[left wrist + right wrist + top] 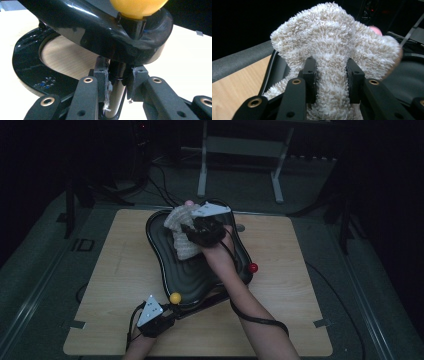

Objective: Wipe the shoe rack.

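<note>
From above, on a light wooden table (115,270): wavy-rimmed glossy black tray (165,265), raised on legs tipped with balls, a yellow ball (175,298) at the near corner and a red ball (253,267) at the right. Over the tray's far half, right gripper (192,227) clamped on a fluffy cream-white towel (182,232), bunched and hanging down to the tray surface. At the near left corner, left gripper (167,316) reaching up to the tray just below the yellow ball. Dark cables trailing from both across the tabletop.

Along the left gripper (117,82): jaws pinching a dark round leg post (117,75) under the tray's glossy black rim (100,32), yellow ball (137,8) directly above, curved black base (27,65) with a small blue flower pattern lying on the wood at left.

Along the right gripper (329,75): jaws pressed into a thick fold of the cream-white towel (332,40), pile bulging wide above the pads, black tray (409,80) behind and below, table edge at lower left.
</note>
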Demonstrator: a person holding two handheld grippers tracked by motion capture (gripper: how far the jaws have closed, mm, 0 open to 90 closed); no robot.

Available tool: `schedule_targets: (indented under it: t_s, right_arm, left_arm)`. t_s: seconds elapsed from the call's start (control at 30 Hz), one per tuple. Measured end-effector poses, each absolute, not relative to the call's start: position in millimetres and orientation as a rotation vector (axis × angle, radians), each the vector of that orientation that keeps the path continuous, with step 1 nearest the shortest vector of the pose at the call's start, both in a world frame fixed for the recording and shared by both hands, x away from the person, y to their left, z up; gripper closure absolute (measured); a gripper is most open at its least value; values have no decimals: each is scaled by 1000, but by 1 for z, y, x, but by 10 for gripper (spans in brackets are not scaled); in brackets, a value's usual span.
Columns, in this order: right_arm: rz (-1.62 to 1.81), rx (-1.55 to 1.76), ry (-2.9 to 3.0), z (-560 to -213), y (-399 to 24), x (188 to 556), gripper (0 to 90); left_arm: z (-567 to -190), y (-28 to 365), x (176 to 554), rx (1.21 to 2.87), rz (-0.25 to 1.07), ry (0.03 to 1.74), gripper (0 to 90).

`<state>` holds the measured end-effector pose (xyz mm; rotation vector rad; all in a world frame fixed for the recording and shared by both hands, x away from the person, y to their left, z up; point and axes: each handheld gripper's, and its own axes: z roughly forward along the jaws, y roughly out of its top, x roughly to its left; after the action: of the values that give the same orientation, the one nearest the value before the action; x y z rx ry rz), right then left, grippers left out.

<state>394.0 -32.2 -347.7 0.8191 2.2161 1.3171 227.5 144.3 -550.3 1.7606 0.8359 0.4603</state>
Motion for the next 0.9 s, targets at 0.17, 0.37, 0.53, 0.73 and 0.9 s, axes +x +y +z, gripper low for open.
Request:
schedule_targets:
  t_s: [0.17, 0.37, 0.53, 0.73, 0.9]
  right_arm:
    - [1279, 869, 2242, -353, -23, 421, 675]
    - [1230, 876, 2237, -375, -17, 429, 676]
    - [1217, 864, 2248, -382, -19, 420, 679]
    - [1203, 824, 2275, -390, -26, 406, 679]
    - [1200, 786, 2283, -400, -35, 393, 679]
  left_arm:
    - [-550, 147, 227, 1758, 455, 838, 725]
    - [-550, 147, 227, 1760, 455, 840, 725]
    - [-550, 147, 226, 1756, 458, 848, 724]
    - [-550, 147, 226, 1755, 460, 850, 725]
    - [-551, 147, 226, 1752, 461, 851, 725]
